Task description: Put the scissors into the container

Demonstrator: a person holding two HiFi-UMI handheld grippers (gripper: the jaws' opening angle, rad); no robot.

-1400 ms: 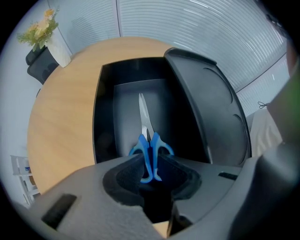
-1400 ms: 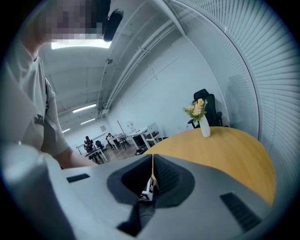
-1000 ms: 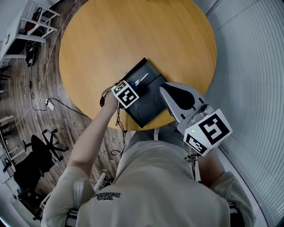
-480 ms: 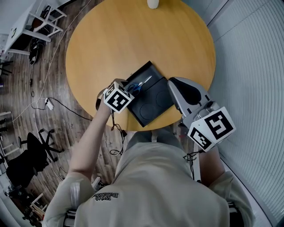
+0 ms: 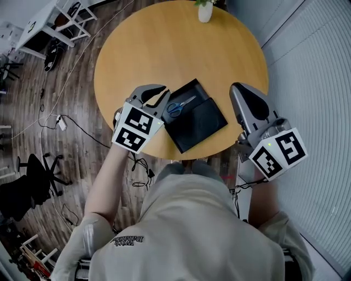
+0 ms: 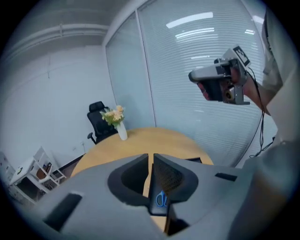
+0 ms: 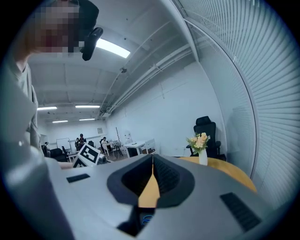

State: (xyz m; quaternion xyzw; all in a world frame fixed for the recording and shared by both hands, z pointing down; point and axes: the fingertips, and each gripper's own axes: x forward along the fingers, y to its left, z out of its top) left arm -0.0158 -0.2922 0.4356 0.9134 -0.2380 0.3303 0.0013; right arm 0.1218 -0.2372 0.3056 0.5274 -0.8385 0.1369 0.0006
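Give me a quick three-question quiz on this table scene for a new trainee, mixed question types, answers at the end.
1. True or false: the scissors lie inside the black container.
2. What stands at the far edge of the table? A) vase of flowers B) mug C) lamp
3. Fill in: the scissors' handles are ____ in colour.
Key: 1 true; 2 A; 3 blue.

Round tabletop (image 5: 159,49) of light, warm-toned wood, seen from above. Toward the near edge, a flat black container (image 5: 204,123), rectangular, set askew to the rim. At the far edge, well apart from it, a small white vase (image 5: 205,11) with flowers, standing upright.
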